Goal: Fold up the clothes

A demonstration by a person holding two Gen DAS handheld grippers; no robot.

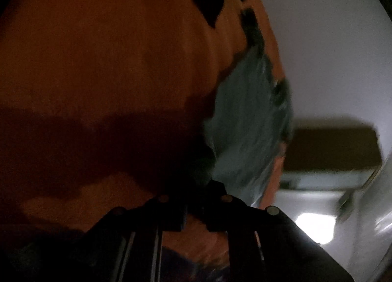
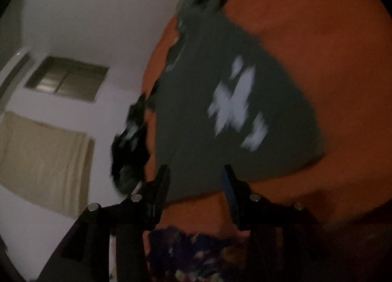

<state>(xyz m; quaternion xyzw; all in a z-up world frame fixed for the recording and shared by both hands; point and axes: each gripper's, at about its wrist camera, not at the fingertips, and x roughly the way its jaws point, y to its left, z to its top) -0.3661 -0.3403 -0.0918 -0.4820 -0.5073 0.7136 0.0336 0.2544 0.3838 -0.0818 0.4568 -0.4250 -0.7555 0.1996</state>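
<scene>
Orange sheet (image 2: pixel 318 61) fills both views, dim and blurred. Grey garment (image 2: pixel 220 110) with a white print lies spread on it at 12 o'clock of the right tongs (image 2: pixel 196 171), which gape wide and empty. Left tongs (image 1: pixel 196 198): fingers nearly together, hold unclear. Judgement: grip a hem edge squarely. No containers visible.

An orange bed cover (image 2: pixel 318 37) carries everything, filling the right and upper part of the right wrist view and most of the left side of the left wrist view (image 1: pixel 110 61). A dark grey-green garment (image 2: pixel 220 86) with blurred white print lies flat on it, centre frame. A black piece of clothing (image 2: pixel 129 147) lies at the cover's left edge. A dark patterned cloth (image 2: pixel 196 252) lies at bottom centre.
</scene>
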